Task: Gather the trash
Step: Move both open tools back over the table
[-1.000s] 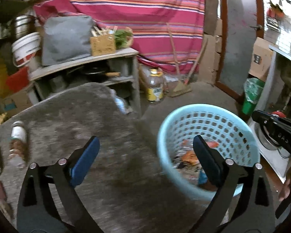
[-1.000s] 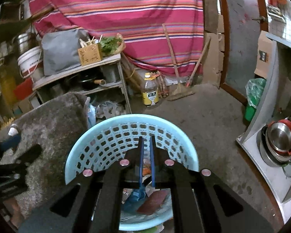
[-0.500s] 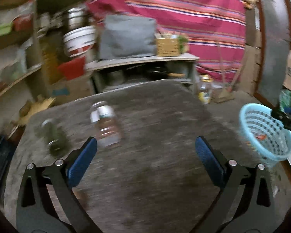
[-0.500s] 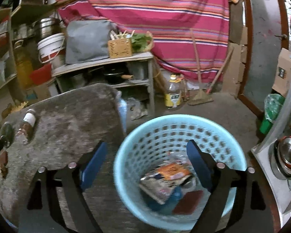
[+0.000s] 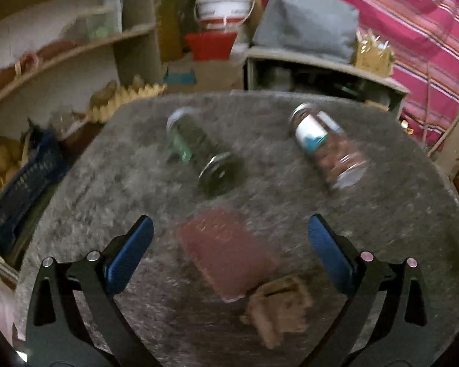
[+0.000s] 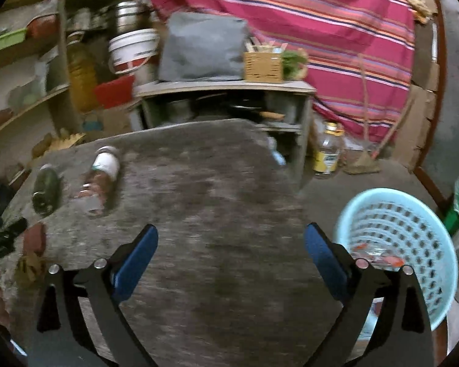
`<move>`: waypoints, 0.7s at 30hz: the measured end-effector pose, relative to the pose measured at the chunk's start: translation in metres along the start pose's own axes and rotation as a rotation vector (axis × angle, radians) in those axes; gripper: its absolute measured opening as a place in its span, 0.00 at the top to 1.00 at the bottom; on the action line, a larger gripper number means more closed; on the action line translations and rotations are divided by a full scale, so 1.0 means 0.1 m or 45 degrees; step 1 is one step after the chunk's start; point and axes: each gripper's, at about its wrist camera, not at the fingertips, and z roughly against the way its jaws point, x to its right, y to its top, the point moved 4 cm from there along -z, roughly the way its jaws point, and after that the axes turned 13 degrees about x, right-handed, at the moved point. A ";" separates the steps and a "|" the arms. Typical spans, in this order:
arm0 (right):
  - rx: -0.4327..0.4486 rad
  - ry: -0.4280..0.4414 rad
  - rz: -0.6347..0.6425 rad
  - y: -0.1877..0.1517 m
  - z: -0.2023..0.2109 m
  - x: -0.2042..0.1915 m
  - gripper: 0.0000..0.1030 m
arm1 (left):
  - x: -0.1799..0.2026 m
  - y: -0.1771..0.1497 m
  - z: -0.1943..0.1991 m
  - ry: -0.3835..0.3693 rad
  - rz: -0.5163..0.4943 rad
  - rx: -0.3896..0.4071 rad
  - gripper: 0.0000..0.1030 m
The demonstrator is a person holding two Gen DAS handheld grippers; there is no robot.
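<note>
Now nearest, in the left wrist view: left gripper wide open, nothing between the blue pads, hanging above the grey table. Just under and ahead of it, a flat reddish packet, with a crumpled brown scrap touching its near corner. Farther on, 2 jars lying on their sides, well apart from each other: a dark green jar with its base turned to the camera, and a clear jar with a white and teal label and brownish contents. Beyond the table edge, shelves and a striped red cloth, blurred.

In the right wrist view: right gripper also spread wide and empty, jaws just opened out from almost shut, nothing caught between them. Beside its right finger, off the table on the floor, the light blue basket, already holding some wrappers with orange on them.

Judging from this, partly done: some trash already in the basket, but 4 pieces left on the table, namely packet, scrap and 2 jars. Probably next: the packet, closest to the left gripper. Flat on the rough cover, so possibly hard to get the pads under.
</note>
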 end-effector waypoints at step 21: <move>-0.099 0.195 0.176 -0.28 -0.17 -1.16 0.08 | -0.25 -0.07 -0.27 -0.084 0.052 -0.153 0.30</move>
